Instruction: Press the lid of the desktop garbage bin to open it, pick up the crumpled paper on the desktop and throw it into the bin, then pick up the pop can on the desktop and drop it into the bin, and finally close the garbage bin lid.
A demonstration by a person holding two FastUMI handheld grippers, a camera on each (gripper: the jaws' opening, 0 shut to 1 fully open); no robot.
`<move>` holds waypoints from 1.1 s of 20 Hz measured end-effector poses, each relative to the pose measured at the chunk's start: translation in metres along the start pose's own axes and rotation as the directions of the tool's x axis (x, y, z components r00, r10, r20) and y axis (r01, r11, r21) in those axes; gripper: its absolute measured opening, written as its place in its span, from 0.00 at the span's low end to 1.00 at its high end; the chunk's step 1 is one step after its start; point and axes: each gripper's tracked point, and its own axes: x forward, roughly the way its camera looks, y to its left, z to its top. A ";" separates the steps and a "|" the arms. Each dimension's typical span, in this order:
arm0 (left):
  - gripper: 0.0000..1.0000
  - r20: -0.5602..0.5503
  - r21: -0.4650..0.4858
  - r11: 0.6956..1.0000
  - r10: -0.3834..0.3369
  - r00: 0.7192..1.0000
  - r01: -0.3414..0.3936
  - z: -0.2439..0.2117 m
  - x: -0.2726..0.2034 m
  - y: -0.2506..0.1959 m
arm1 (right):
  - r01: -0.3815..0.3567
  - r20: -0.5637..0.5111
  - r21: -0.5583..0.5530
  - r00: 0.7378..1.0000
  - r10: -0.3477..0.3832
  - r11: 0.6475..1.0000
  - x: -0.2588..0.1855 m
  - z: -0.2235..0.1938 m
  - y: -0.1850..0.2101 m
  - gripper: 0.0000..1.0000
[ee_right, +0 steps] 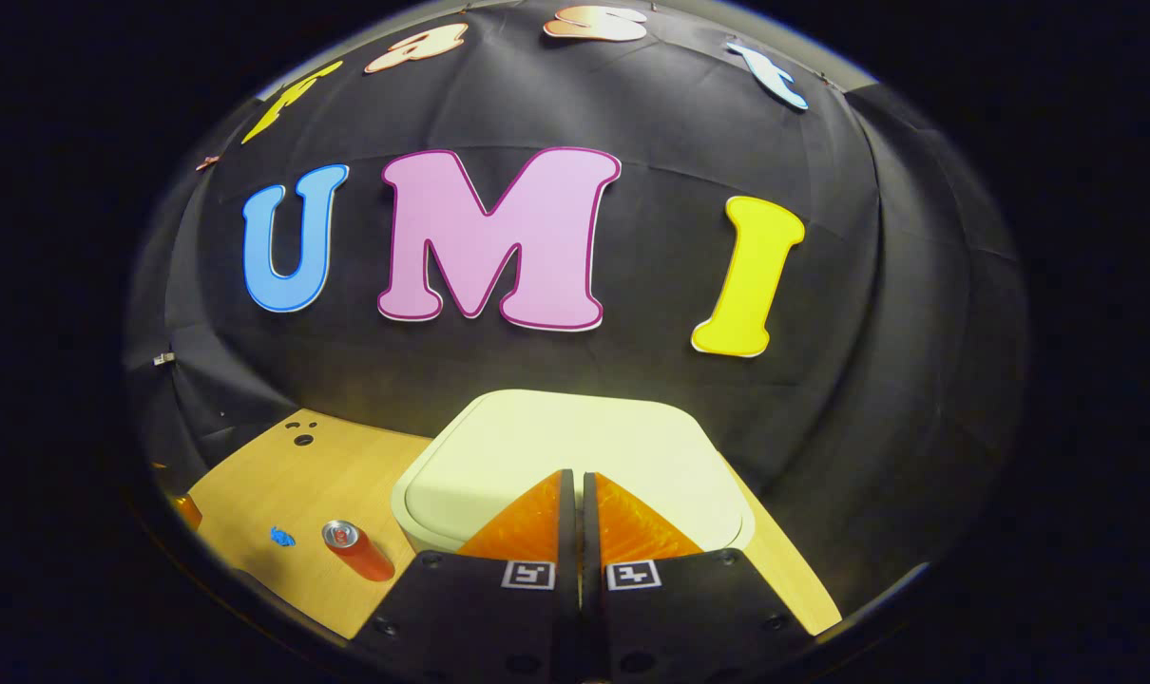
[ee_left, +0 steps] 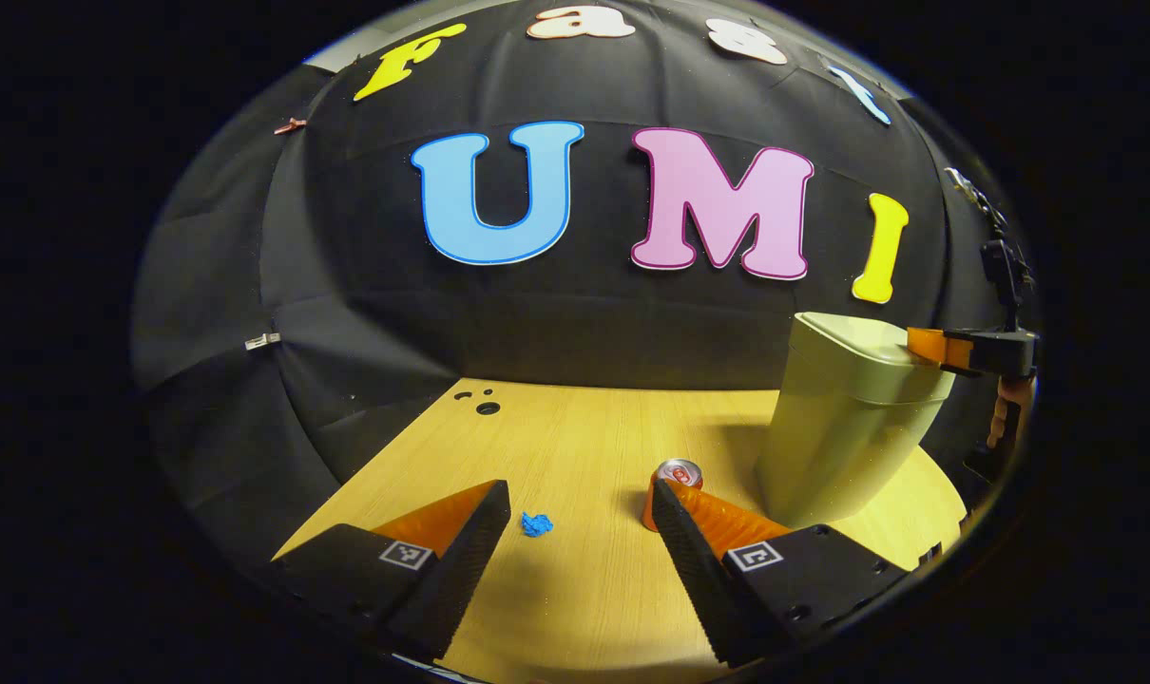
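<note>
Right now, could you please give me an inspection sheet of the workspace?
Surface: wooden desktop with small dark holes near the back.
Job's things: garbage bin upright, lid closed; blue crumpled paper lying loose; pop can lying on its side.
Clutter: nothing seen.
Grippers: left gripper open above the desktop; right gripper shut, over the lid.
Cables: nothing seen.
Surroundings: black cloth wall.

Your left gripper view sits low over the worktop, facing the back wall, with the bin near at 3 o'clock. Your right gripper view looks down from just above the bin lid. Both share the bin, the can and the paper ball.
</note>
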 end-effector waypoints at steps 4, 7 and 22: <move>0.96 0.027 0.025 1.000 -0.016 1.000 0.015 0.006 -0.001 -0.004 | 0.011 0.014 0.009 1.000 -0.011 1.000 0.000 0.008 0.001 0.05; 1.00 0.033 0.045 0.999 -0.019 0.999 0.017 0.004 -0.004 0.001 | 0.021 0.006 -0.027 1.000 -0.021 0.999 -0.005 0.010 0.005 0.05; 0.96 0.051 0.056 0.997 -0.060 0.997 0.057 -0.030 -0.028 0.056 | 0.030 0.032 0.039 0.999 -0.031 0.999 -0.076 0.011 0.039 0.05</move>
